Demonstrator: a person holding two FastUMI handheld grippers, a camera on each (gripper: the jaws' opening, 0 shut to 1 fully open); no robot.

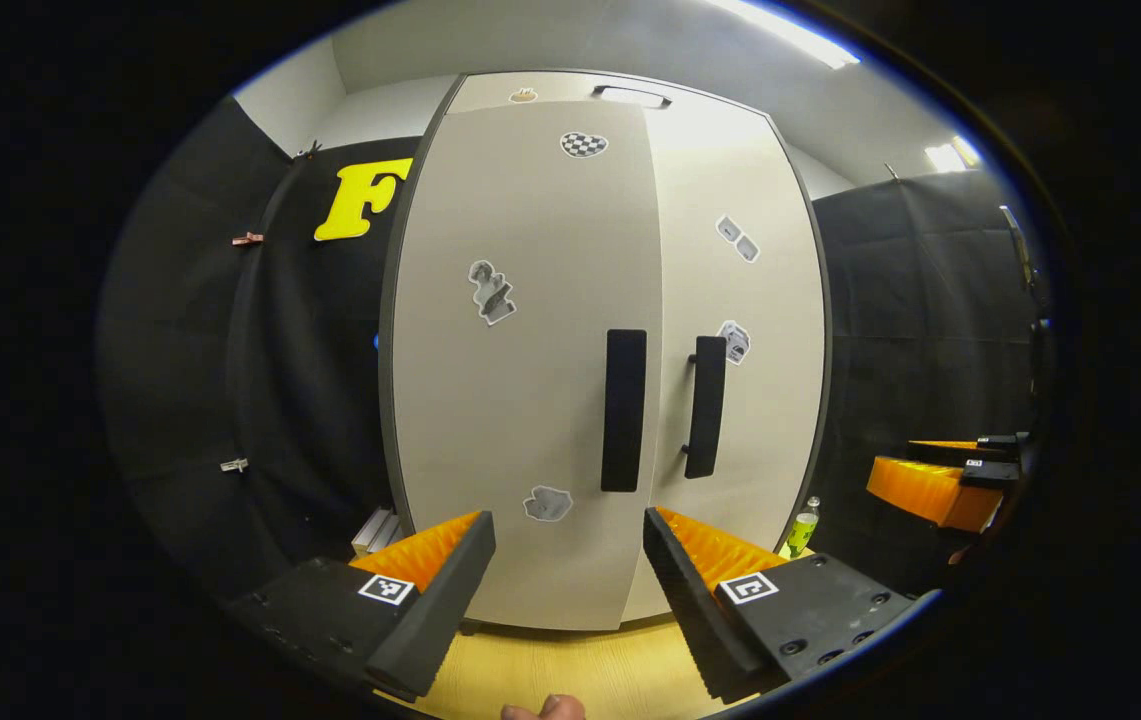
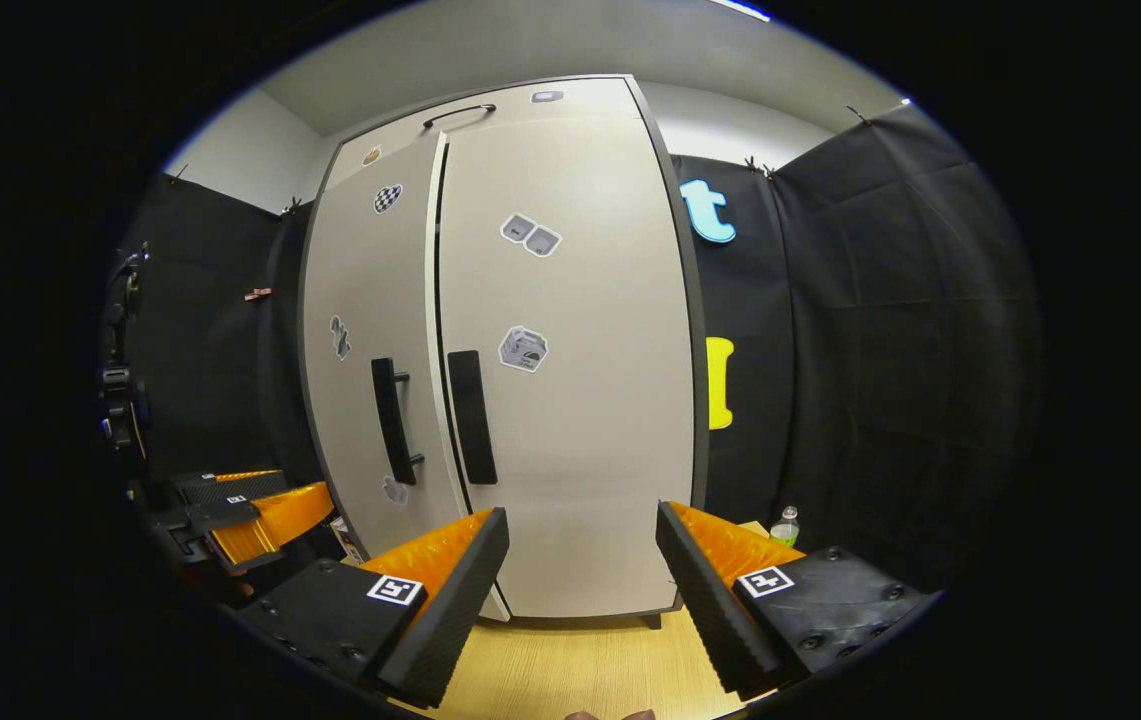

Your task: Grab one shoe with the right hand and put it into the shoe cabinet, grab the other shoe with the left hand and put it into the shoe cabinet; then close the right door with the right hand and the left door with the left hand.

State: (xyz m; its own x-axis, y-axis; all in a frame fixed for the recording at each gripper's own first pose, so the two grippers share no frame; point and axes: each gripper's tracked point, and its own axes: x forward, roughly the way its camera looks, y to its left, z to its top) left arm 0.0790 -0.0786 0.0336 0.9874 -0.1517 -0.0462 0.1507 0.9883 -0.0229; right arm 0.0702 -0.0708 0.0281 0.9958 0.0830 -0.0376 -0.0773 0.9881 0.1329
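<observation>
The tall pale shoe cabinet [image 1: 530,250] stands straight ahead with both doors shut; a thin dark seam runs between them. Its two black vertical handles [image 1: 623,410] [image 1: 705,405] sit side by side at the seam. My left gripper [image 1: 568,555] is open and empty, a short way in front of the left door's lower part. In the right gripper view the same cabinet [image 2: 580,420] faces me with its handles [image 2: 392,420] [image 2: 471,415]; my right gripper [image 2: 580,560] is open and empty before the right door. Each view catches the other gripper off to the side: the right gripper [image 1: 940,485] and the left gripper [image 2: 250,515].
Light wooden floor [image 1: 580,670] runs under the cabinet. A small green-labelled bottle [image 1: 803,527] [image 2: 784,524] stands on the floor by the cabinet's right side. Some pale bars [image 1: 375,530] lean at its left foot. Black cloth walls close in on both sides.
</observation>
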